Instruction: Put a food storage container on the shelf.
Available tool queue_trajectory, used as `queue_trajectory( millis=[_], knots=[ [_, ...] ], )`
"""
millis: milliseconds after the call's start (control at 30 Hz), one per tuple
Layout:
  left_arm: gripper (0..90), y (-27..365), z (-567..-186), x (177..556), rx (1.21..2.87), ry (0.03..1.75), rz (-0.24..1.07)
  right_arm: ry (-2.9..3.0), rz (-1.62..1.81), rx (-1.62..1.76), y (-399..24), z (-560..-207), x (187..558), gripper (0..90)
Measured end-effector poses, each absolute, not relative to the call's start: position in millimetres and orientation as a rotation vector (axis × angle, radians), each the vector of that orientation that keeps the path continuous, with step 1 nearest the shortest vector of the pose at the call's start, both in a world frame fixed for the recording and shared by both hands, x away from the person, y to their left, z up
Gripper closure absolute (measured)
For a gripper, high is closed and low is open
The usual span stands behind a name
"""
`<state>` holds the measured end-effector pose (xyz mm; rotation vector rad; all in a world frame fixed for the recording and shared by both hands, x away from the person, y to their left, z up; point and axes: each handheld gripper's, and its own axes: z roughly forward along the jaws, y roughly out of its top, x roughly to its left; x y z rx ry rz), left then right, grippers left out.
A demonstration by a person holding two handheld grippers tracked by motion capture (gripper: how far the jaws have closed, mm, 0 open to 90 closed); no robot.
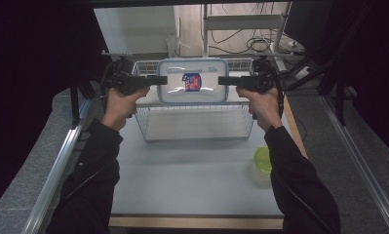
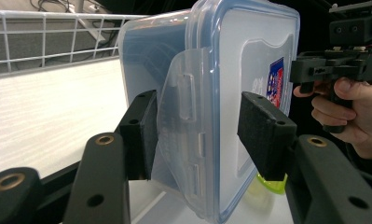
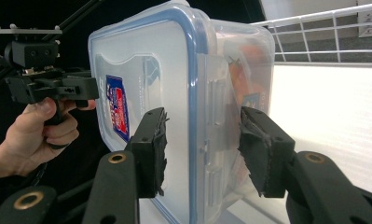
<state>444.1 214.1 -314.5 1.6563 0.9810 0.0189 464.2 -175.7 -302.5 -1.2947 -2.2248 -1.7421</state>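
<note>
A clear plastic container [image 1: 192, 80] with a blue-rimmed lid and a red and blue sticker hangs in the air over the wire basket [image 1: 197, 132], held from both ends. My left gripper [image 1: 164, 79] is shut on its left end. In the left gripper view the pads [image 2: 264, 133] press the lid and the base on either side of a side latch of the container [image 2: 249, 70]. My right gripper [image 1: 222, 80] is shut on the right end. In the right gripper view the container [image 3: 146, 74] sits between the pads [image 3: 151, 149] the same way.
The white wire basket stands at the back middle of the pale table [image 1: 182, 180], straight under the container. A small green bowl [image 1: 262, 160] sits at the table's right edge beside my right forearm. Metal rails run along both sides.
</note>
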Motion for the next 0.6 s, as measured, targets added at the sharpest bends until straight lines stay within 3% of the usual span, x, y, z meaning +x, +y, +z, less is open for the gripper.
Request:
queue_trajectory(
  millis=[200,600],
  knots=[
    [48.9,214.6,-317.4,448.5,1.650,0.984,0.008,-2.210,-1.738,-1.308,-175.9,-302.1,471.2,52.0],
    [44.6,208.9,-321.3,442.9,1.686,0.971,0.118,-2.237,-1.768,-1.289,-175.9,-306.2,474.2,49.5]
  ],
)
